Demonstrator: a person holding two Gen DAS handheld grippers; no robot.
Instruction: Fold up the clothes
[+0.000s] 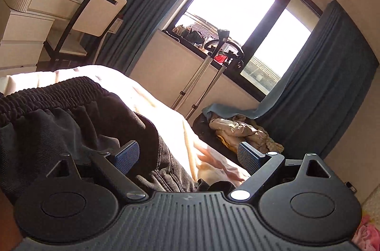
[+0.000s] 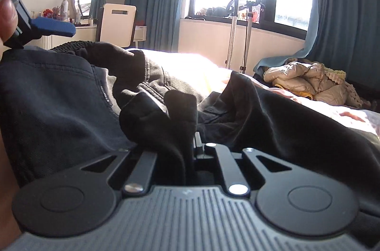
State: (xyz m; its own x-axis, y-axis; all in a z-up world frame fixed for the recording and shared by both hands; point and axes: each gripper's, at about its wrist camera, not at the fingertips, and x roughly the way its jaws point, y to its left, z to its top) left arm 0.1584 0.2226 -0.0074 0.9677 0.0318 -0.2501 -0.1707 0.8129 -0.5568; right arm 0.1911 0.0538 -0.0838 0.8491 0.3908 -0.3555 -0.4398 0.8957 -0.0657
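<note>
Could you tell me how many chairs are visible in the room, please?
1: a white-backed chair at the dressing table, left of the window. Others could be hidden behind the dark clothes.

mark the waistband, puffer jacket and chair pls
waistband (image 1: pixel 47 94), left wrist view, on the ribbed elastic band
puffer jacket (image 2: pixel 306 77), right wrist view, on a quilted panel mid-heap
chair (image 2: pixel 118 24), right wrist view, on the white backrest below the slot

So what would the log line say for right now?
left tool: open over trousers | right tool: shut on dark cloth | bed: unfolded clothes
</note>
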